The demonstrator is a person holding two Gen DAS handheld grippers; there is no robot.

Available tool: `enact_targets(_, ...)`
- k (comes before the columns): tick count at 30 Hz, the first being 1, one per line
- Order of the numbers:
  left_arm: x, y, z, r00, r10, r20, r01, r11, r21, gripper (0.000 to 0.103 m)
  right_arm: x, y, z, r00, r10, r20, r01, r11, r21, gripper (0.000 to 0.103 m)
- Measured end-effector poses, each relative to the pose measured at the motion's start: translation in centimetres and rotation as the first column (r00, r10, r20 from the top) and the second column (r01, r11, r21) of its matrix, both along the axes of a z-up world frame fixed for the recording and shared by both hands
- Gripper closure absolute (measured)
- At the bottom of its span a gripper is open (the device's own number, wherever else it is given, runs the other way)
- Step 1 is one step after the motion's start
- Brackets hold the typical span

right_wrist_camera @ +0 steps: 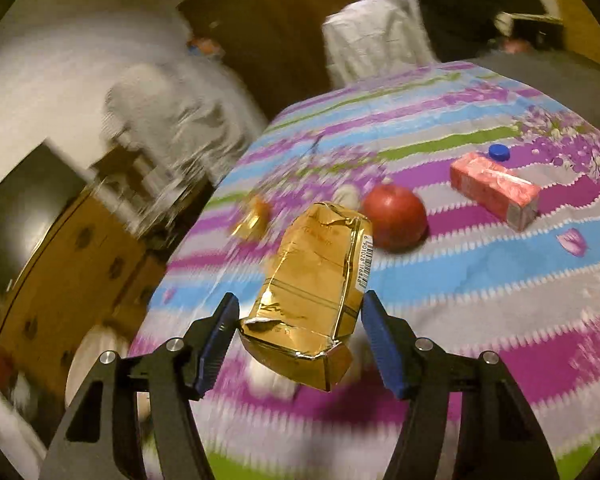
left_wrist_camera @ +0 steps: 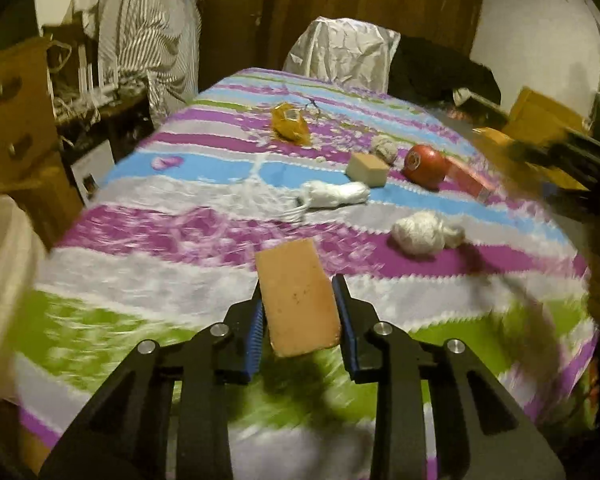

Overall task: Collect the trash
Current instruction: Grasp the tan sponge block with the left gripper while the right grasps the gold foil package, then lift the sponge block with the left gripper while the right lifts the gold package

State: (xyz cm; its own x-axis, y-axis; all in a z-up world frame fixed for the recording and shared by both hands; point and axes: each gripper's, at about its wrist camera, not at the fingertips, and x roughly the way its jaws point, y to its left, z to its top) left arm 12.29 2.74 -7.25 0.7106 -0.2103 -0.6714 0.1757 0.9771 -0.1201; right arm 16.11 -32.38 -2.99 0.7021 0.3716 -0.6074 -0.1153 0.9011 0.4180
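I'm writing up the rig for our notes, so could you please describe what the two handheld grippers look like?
Both look alike. The left gripper and the right gripper each have a matte black, angular linkage frame with triangular cut-outs, jointed by round silver pins. Each finger ends in a blue ribbed pad. No cables, markings, sleeves or hands show in either wrist view.

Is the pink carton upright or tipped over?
Tipped: the pink carton lies on its long side on the tablecloth, beside the red apple.
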Motion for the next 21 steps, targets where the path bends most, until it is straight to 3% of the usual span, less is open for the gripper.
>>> enact_targets(5, -1.5, 2.4, 0.1, 0.999, 0.000, -0.034, 0.003, 0.996, 0.092, 0.073, -8.1, 2.8, -3.2, 0.978, 0.163, -0.133, -0.182, 0.971, -0.152, 0.038)
enact_targets(8, -1.6, 3.4, -0.8, 0.998, -0.001, -0.065, 0.010, 0.992, 0.128, 0.073, -10.6, 4.8, -5.3, 0.972, 0.188, -0.140, -0.220, 0.940, -0.263, 0.037)
enact_targets(13, -1.2, 3.6, -2.7, 0.997, 0.002, -0.076, 0.009, 0.989, 0.147, 0.069, -11.4, 5.9, -8.2, 0.980, 0.144, -0.137, -0.181, 0.935, -0.305, 0.033)
enact_targets(14, -1.2, 3.6, -2.8, 0.998, 0.004, -0.067, 0.005, 0.990, 0.143, 0.065, -11.9, 5.8, -8.1, 0.985, 0.124, -0.119, -0.155, 0.940, -0.304, 0.032)
enact_targets(17, -2.0, 3.8, -2.4, 0.999, 0.016, -0.032, -0.012, 0.993, 0.113, 0.040, -12.4, 5.2, -7.1, 0.995, 0.080, -0.062, -0.094, 0.957, -0.276, 0.026)
enact_targets(21, -3.7, 4.4, -1.5, 0.999, 0.007, 0.033, -0.010, 0.996, 0.085, 0.033, -13.2, 4.0, -5.6, 1.000, 0.013, 0.012, -0.010, 0.974, -0.226, 0.019)
